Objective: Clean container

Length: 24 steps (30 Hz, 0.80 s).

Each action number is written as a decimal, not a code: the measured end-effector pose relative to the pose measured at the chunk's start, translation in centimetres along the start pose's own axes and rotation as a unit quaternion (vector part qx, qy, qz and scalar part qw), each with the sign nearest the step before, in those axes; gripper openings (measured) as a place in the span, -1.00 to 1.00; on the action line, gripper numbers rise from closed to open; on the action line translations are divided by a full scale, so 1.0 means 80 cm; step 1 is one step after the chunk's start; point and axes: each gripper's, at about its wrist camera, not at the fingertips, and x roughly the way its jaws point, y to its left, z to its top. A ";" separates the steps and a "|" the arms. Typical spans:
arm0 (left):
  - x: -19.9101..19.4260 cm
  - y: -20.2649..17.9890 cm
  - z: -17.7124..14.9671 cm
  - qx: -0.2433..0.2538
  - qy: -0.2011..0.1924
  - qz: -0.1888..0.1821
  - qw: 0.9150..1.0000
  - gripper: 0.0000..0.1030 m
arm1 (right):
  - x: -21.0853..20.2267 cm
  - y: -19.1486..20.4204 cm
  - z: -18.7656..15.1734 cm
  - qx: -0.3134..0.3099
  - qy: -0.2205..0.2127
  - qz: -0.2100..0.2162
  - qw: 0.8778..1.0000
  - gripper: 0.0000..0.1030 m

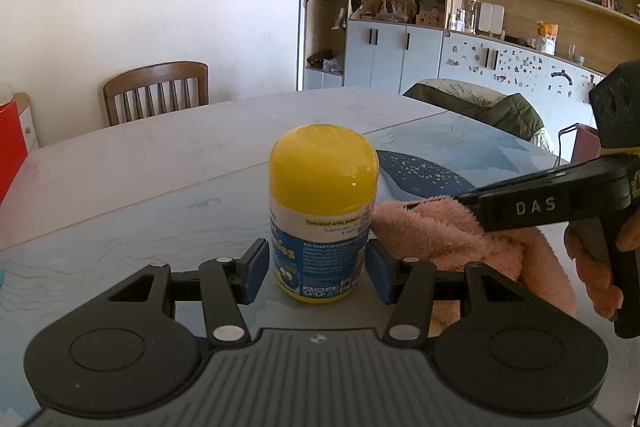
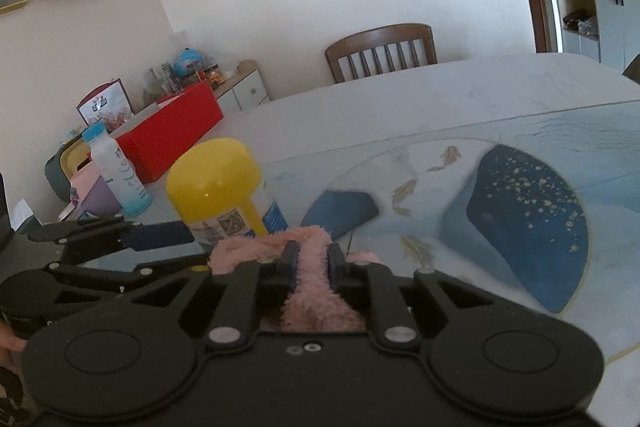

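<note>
A small container with a tall yellow cap and a blue and white label stands upright on the table mat. My left gripper is shut on its lower body, one blue pad on each side. A fluffy pink cloth lies just right of the container and touches its side. The right gripper reaches in from the right, shut on that cloth. In the right wrist view the pink cloth is pinched in the right gripper, and the container stands just ahead to the left.
A white bottle with a blue cap and a red box stand at the table's left end. A wooden chair is at the far side. A green jacket hangs over a seat at the right.
</note>
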 end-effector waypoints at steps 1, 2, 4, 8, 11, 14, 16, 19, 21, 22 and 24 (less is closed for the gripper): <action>0.000 0.000 0.000 -0.001 0.000 0.001 1.000 0.02 | -0.003 0.002 0.001 -0.003 -0.003 -0.003 1.000 -0.59; -0.001 -0.001 0.000 -0.004 0.001 0.001 1.000 0.03 | -0.007 0.003 0.003 -0.006 -0.007 -0.005 1.000 -0.57; -0.003 -0.004 0.000 -0.008 0.001 0.002 1.000 0.04 | -0.015 0.005 0.006 -0.013 -0.012 -0.008 1.000 -0.46; -0.008 -0.007 0.001 -0.016 0.000 0.008 1.000 0.39 | -0.035 0.011 0.009 -0.031 -0.030 -0.017 0.999 -0.12; -0.015 -0.011 0.002 -0.020 -0.004 0.010 1.000 0.53 | -0.051 0.013 0.009 -0.032 -0.043 -0.017 0.998 -0.02; -0.017 -0.009 0.005 -0.034 -0.004 0.018 0.999 0.61 | -0.066 0.018 0.005 -0.041 -0.047 -0.017 0.998 0.14; -0.020 -0.006 0.007 -0.053 -0.003 0.022 0.998 0.66 | -0.076 0.023 0.001 -0.053 -0.051 -0.016 0.997 0.16; -0.025 0.000 0.008 -0.081 -0.007 0.027 0.996 0.92 | -0.088 0.030 -0.003 -0.062 -0.058 -0.017 0.996 0.23; -0.030 0.002 0.009 -0.088 -0.014 0.047 0.995 0.99 | -0.093 0.033 -0.006 -0.066 -0.063 -0.023 0.996 0.27; -0.031 0.001 0.010 -0.090 -0.016 0.053 0.994 0.99 | -0.096 0.035 -0.008 -0.068 -0.066 -0.024 0.995 0.29; -0.034 0.002 0.011 -0.097 -0.018 0.057 0.994 0.99 | -0.099 0.039 -0.011 -0.070 -0.070 -0.026 0.995 0.32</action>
